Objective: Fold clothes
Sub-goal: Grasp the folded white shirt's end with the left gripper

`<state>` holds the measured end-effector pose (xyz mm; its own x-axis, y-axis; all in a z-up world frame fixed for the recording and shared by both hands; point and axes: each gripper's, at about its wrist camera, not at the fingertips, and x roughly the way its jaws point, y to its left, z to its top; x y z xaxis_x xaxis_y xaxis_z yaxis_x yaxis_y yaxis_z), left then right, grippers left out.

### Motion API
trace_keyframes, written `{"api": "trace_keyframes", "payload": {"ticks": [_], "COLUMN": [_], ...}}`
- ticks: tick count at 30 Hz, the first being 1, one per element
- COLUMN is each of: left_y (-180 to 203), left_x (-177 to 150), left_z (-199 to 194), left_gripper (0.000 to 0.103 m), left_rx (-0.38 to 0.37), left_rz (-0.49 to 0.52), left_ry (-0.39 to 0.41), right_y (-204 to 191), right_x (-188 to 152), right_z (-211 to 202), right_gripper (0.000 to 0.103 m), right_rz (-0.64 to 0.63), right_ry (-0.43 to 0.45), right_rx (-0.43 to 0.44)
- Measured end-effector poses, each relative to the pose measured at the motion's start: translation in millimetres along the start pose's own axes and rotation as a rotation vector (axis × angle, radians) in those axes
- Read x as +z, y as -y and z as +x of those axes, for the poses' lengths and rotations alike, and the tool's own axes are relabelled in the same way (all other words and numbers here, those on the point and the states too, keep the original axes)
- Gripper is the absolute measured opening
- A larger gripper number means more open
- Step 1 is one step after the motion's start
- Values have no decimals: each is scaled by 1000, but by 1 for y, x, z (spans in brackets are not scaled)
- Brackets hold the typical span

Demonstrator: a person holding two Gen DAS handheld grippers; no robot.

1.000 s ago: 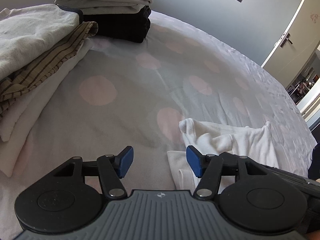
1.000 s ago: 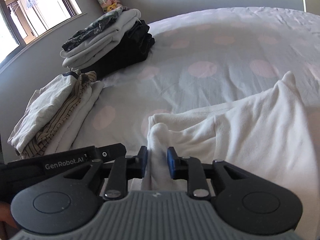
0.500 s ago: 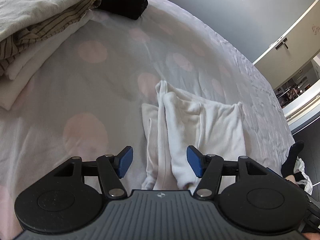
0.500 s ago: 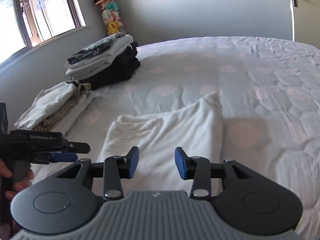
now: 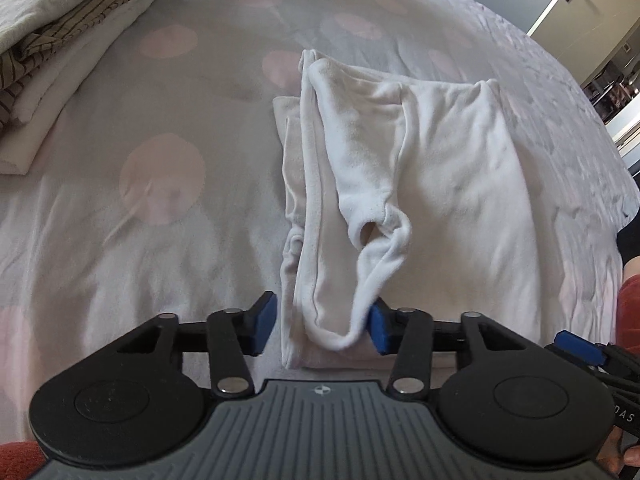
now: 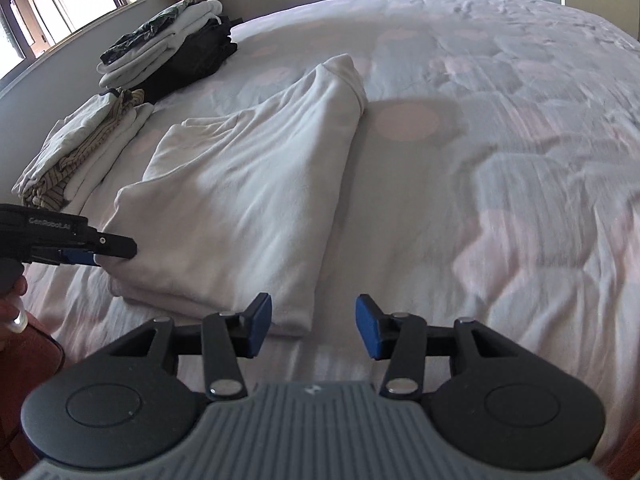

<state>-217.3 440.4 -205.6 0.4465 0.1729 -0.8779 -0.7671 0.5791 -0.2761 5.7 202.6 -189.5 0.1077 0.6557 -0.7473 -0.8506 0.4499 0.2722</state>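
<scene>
A white garment (image 5: 440,184) lies folded on the spotted bedsheet (image 5: 160,168), its near edge bunched into a loose fold. My left gripper (image 5: 320,326) is open, and that fold lies between its blue pads and touches the right one. In the right wrist view the same garment (image 6: 248,200) spreads out ahead and to the left. My right gripper (image 6: 314,326) is open just above the sheet with nothing between its fingers; its left pad sits next to the garment's near right corner. The left gripper (image 6: 108,252) shows there at the garment's near left corner.
A stack of folded dark and pale clothes (image 6: 168,48) and a second pile with a striped piece (image 6: 80,148) sit at the far left of the bed. Bare sheet (image 6: 500,160) stretches to the right. A window (image 6: 60,0) and a door (image 5: 580,4) lie beyond.
My right gripper was shut on the white garment a second ago; it has let go and drawn back to the near right corner. My left gripper has moved onto the near edge.
</scene>
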Motion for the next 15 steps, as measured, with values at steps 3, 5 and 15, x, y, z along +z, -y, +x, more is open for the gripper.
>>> {"api": "trace_keyframes", "payload": {"ticks": [3, 5, 15], "left_y": [5, 9, 15], "left_x": [-4, -6, -13], "left_z": [6, 9, 14], "left_gripper": [29, 28, 41], "left_rx": [43, 71, 146], "left_rz": [30, 50, 85], "left_ry": [-25, -42, -82], "right_y": [3, 5, 19], "right_x": [-4, -3, -5], "right_z": [3, 6, 34], "right_gripper": [19, 13, 5], "right_rz": [2, 10, 73], "right_ry": [15, 16, -64], "right_rx": [27, 52, 64]}}
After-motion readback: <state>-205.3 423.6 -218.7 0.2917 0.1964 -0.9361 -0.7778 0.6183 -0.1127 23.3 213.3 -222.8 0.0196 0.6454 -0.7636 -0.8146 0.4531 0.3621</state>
